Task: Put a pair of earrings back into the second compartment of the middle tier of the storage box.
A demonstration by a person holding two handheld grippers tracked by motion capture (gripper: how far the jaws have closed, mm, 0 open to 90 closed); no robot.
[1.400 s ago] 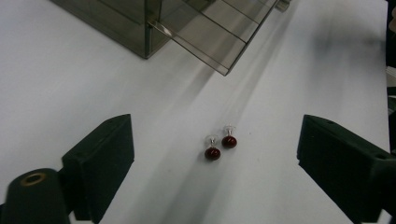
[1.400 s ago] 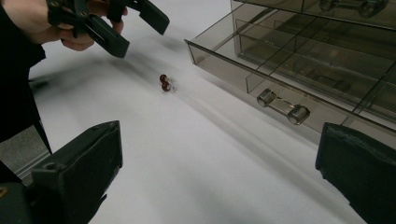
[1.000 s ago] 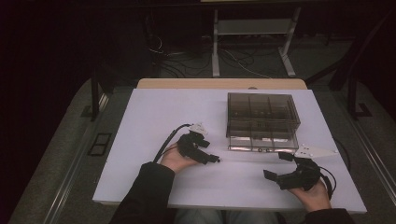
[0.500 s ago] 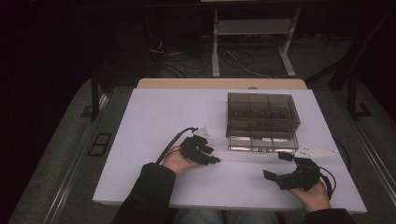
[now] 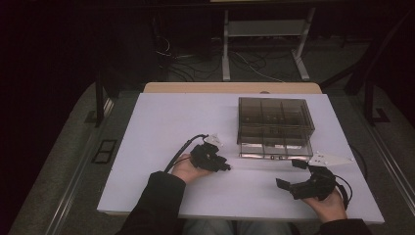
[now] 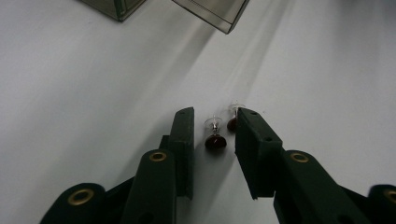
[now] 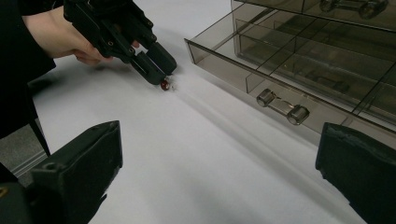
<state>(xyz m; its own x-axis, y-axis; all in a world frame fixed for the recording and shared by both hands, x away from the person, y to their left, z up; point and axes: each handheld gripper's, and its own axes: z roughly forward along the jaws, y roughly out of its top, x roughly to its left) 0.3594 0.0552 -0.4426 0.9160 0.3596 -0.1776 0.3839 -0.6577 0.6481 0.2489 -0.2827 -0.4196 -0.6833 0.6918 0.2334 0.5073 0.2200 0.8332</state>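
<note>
High view. A white desk [image 5: 161, 147] carries a smoke-tinted clear drawer organizer [image 5: 274, 125] at about 1 o'clock from its centre, its lowest drawer [image 5: 275, 149] pulled out toward the person. The left tongs [image 5: 226, 167], held in the left hand [image 5: 188, 168], lie at 7 o'clock from the organizer, tips aimed at 3 o'clock. The right tongs [image 5: 291, 175], in the right hand [image 5: 327, 201], sit at 5 o'clock on the desk, jaws wide apart.

Left gripper view. The left tongs [image 6: 214, 128] stand partly open over the desk [image 6: 84, 84]. A dark red stud earring [image 6: 215, 138] with a clear backing lies between the jaws, touching neither as far as can be seen; a second earring [image 6: 231, 122] sits against the inner face of the jaw at 3 o'clock, contact uncertain. Organizer corners [image 6: 212, 11] show at 12 o'clock.

Right gripper view. The right tongs [image 7: 219, 154] are wide open, holding nothing. The left tongs [image 7: 164, 77] at 11 o'clock reach down with their tips at a small red earring [image 7: 164, 85] on the desk [image 7: 201, 154]. The open drawer [image 7: 261, 79], with its clear bar handle [image 7: 282, 105], extends at 2 o'clock.
</note>
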